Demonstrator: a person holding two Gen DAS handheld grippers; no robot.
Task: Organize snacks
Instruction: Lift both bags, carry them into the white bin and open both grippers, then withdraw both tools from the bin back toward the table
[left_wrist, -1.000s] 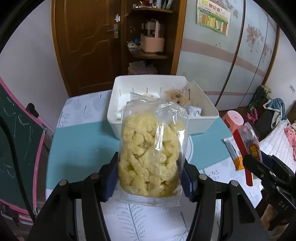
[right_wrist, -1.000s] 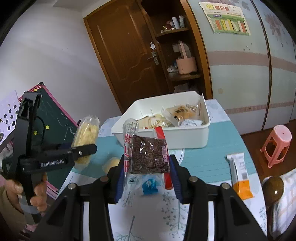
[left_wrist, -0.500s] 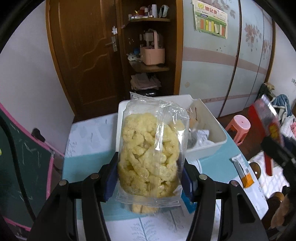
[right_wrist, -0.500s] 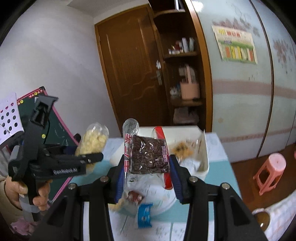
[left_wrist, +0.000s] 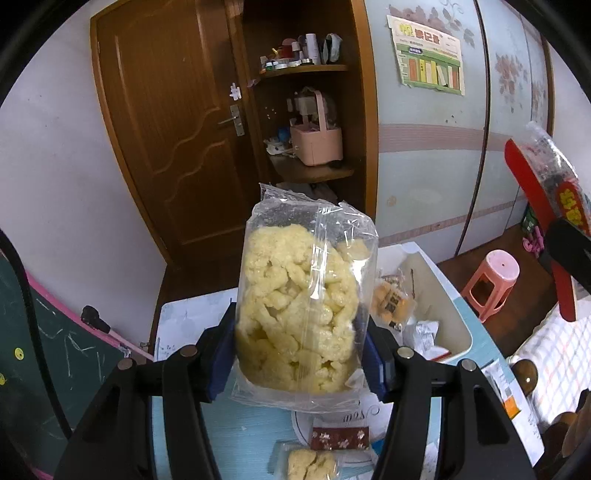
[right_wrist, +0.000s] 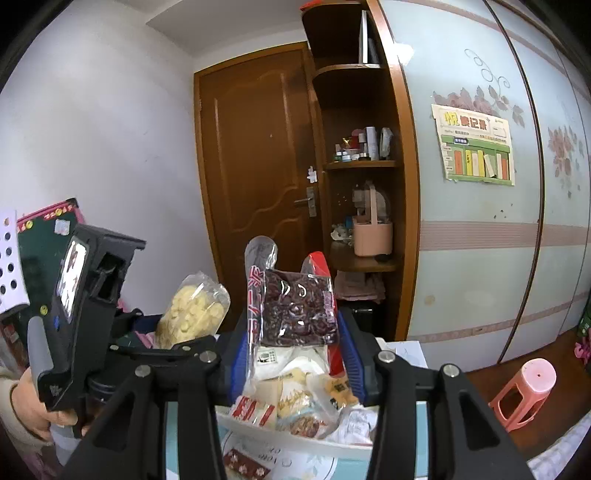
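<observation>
Both hand-held grippers grasp snack bags: left (left_wrist: 301, 354) the puffs bag (left_wrist: 301, 314), right (right_wrist: 291, 350) the date bag (right_wrist: 295, 314); lower each fully inside the white bin (left_wrist: 456, 325) before releasing.

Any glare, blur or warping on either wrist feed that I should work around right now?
Left wrist view: sharp, glare streaks on the puff bag, door bowed by the fisheye, corners black. Right wrist view: also sharp, highlights on the red bean pack, wardrobe lines curved, pink caddy on the shelf smeared.

Bin (left_wrist: 448, 295) on table (left_wrist: 236, 432) — stool (left_wrist: 495, 280) right.
</observation>
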